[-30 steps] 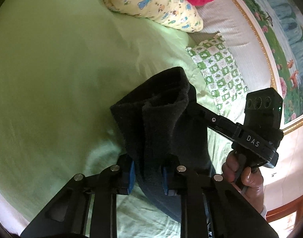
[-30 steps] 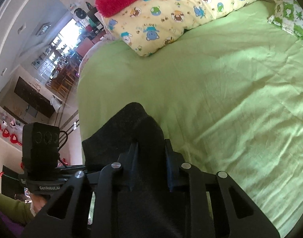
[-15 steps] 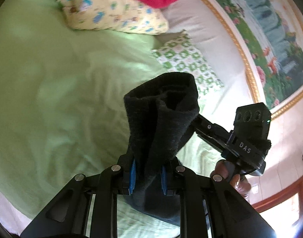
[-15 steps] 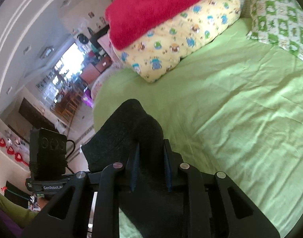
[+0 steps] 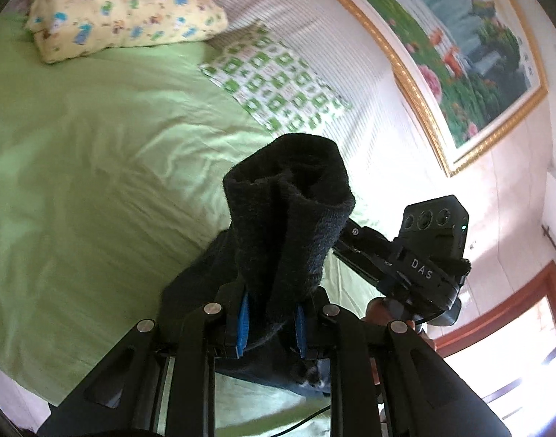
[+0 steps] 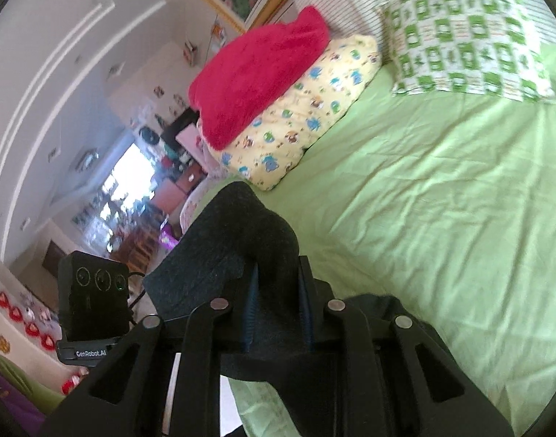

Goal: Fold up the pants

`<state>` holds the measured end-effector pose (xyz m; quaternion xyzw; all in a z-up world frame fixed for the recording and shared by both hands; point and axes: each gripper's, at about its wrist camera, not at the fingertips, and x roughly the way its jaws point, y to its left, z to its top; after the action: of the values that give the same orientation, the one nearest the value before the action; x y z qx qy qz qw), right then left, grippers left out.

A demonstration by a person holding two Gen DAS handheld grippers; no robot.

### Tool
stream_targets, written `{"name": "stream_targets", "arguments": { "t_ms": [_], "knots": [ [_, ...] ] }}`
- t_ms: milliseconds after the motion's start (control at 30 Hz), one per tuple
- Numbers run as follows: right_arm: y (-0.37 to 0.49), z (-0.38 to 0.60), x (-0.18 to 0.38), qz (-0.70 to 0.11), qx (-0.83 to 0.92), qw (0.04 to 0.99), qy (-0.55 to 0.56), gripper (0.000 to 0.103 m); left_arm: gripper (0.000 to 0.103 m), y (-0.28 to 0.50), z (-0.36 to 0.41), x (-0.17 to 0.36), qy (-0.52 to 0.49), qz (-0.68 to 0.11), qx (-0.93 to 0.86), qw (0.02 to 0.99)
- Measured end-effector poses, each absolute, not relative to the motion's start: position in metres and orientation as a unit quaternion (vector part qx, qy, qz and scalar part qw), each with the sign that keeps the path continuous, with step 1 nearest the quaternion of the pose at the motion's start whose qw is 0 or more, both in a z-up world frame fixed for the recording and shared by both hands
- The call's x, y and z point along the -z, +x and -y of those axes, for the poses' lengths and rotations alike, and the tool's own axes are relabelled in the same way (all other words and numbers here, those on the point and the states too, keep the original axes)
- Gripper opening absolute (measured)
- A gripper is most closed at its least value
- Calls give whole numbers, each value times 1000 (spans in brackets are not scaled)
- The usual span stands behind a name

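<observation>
I hold the dark pants (image 5: pixel 289 218) aloft over the green bed (image 5: pixel 96 167), left gripper (image 5: pixel 270 322) and right gripper (image 6: pixel 278 313) each clamped on bunched fabric. Soft, thick, limp: they look best gripped at 2 edge corners.

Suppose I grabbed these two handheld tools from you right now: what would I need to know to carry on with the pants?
Left gripper: jaws shut on a bunch of the dark pants.
Right gripper: jaws shut on the same pants, close beside the left one.
The pants are lifted off the green bedsheet, with fabric hanging below both tools. Pillows sit at the head of the bed.
Done: pants gripped and raised.
Left: lay them flat on the sheet and make the folds; no neat fold shows yet.
</observation>
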<state>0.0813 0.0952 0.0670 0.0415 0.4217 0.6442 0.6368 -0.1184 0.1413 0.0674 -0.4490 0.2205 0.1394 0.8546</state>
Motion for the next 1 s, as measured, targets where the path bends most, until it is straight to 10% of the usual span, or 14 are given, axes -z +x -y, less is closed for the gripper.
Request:
{"name": "stream_targets", "arguments": {
  "t_ms": [1000],
  "knots": [
    [109,85,-26,-404,-574,685,194,21,18,-24,-22,-67,-374,-318,-32,870]
  ]
}}
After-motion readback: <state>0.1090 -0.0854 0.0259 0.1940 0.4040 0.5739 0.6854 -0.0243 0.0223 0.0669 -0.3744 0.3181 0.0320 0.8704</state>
